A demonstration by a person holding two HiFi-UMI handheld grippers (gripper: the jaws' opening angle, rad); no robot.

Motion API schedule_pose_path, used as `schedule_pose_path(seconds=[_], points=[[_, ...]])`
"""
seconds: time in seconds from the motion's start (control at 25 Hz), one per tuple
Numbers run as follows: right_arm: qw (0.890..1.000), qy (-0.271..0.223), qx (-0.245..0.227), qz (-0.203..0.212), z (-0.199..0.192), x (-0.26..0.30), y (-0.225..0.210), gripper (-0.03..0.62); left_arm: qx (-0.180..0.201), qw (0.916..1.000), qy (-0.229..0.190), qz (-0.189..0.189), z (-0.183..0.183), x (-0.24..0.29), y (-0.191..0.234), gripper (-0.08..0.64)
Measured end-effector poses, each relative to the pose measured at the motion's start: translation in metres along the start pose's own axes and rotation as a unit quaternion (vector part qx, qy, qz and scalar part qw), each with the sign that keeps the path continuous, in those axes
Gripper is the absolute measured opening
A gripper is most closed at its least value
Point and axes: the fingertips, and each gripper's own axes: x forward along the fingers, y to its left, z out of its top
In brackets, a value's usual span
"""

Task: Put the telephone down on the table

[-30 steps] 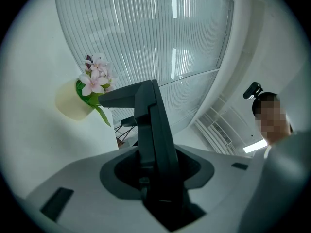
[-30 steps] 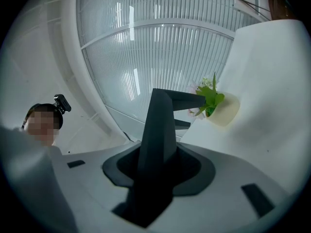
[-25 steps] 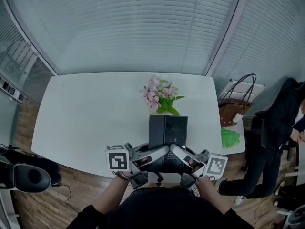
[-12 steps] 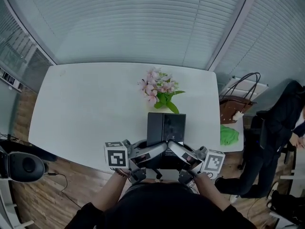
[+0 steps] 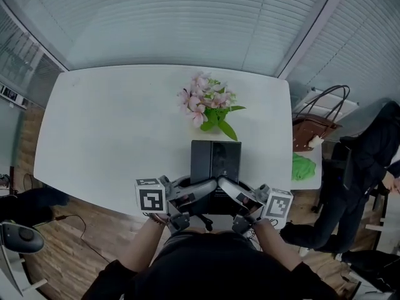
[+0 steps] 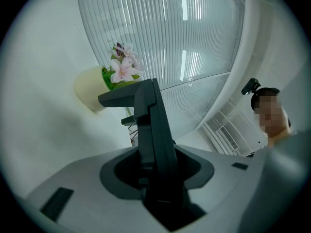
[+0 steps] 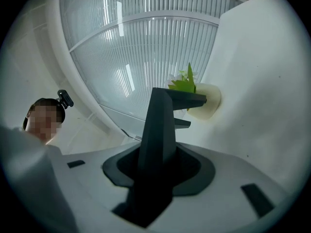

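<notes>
The black telephone [image 5: 215,162] is a flat dark slab over the near edge of the white table [image 5: 112,130]. My left gripper [image 5: 208,190] is shut on its near left part and my right gripper [image 5: 227,190] on its near right part. In the left gripper view the telephone [image 6: 153,125] stands edge-on, clamped in the left gripper [image 6: 160,181]. The right gripper view shows the telephone [image 7: 159,125] the same way, clamped in the right gripper [image 7: 154,181]. I cannot tell whether it touches the table.
A pot of pink flowers [image 5: 209,105] stands just beyond the telephone. Right of the table are a brown handbag [image 5: 317,127], a green object [image 5: 303,166] and a person in dark clothes [image 5: 369,161]. A window with blinds [image 5: 187,24] runs behind the table.
Both grippers have come down together with the telephone toward the table's near edge. The grip on the telephone looks the same.
</notes>
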Motion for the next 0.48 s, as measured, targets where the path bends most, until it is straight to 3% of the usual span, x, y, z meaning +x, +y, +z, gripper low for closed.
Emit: schedule_pose_path(seconds=[0.28,0.48], points=[[1.000,0.004,0.024,-0.017,-0.008,-0.006,-0.024,0.153,-0.028,0.9995,0.001,0.015,-0.011,0.000,0.021,0.192],[0.998,0.002,0.055,-0.007,-0.015,-0.004,-0.032,0.153,-0.039,0.9989,0.002,0.025,-0.018,-0.001,0.035,0.189]])
